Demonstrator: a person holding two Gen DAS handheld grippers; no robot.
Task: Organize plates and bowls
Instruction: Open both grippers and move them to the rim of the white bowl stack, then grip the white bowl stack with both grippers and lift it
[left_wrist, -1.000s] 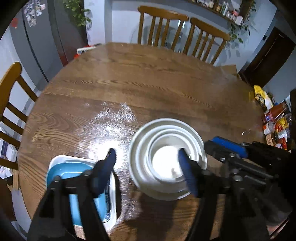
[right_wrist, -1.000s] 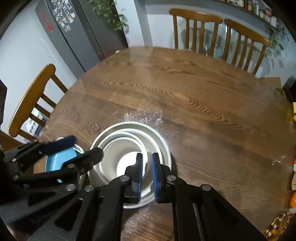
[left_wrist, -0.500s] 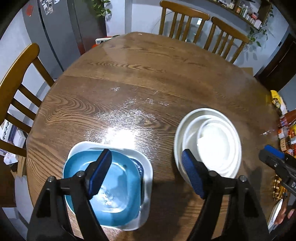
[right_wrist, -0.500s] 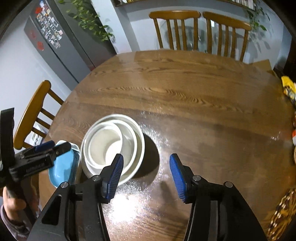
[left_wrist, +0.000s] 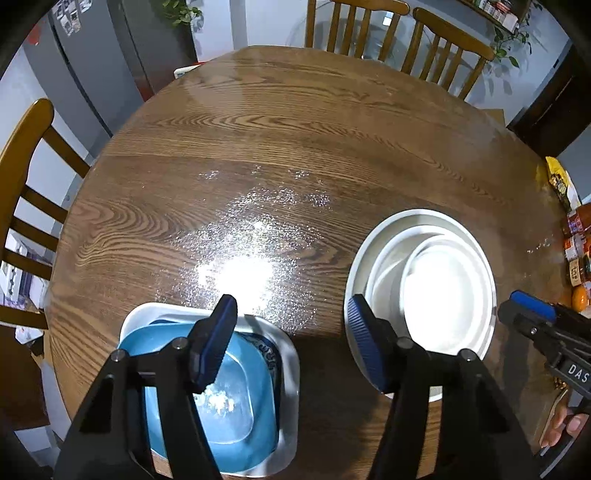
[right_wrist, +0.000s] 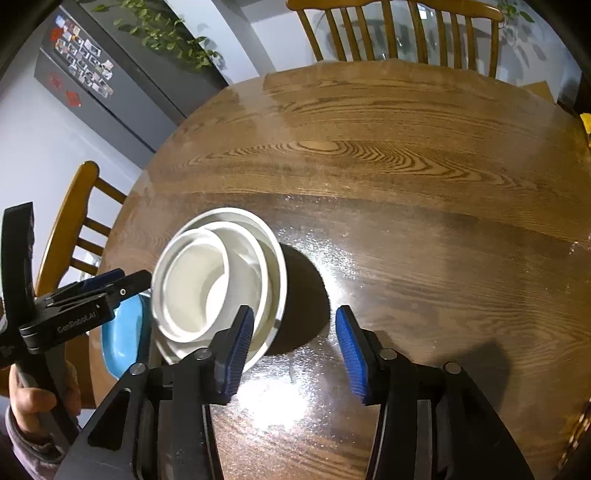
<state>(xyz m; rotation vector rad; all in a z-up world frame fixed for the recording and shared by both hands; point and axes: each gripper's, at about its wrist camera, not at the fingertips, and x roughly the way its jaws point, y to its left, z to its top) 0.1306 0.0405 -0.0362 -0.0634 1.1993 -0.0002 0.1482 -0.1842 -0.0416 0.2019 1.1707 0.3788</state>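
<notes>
A stack of nested white bowls (left_wrist: 436, 288) sits on the round wooden table (left_wrist: 295, 140); it also shows in the right wrist view (right_wrist: 218, 280). A stack of square plates, blue ones (left_wrist: 229, 402) on a white one (left_wrist: 288, 354), sits at the near left edge and shows partly in the right wrist view (right_wrist: 122, 339). My left gripper (left_wrist: 291, 343) is open and empty above the gap between the two stacks. My right gripper (right_wrist: 293, 347) is open and empty, just right of the bowls.
Wooden chairs stand at the far side (left_wrist: 399, 33) and at the left (left_wrist: 26, 177). A grey fridge (right_wrist: 103, 81) is at the back left. Jars and packets (left_wrist: 574, 243) sit beyond the table's right edge.
My right gripper opened, let go of the bowl stack and pulled back to the right. My left gripper drew back toward the near side, from over the bowls to between the stacks.
</notes>
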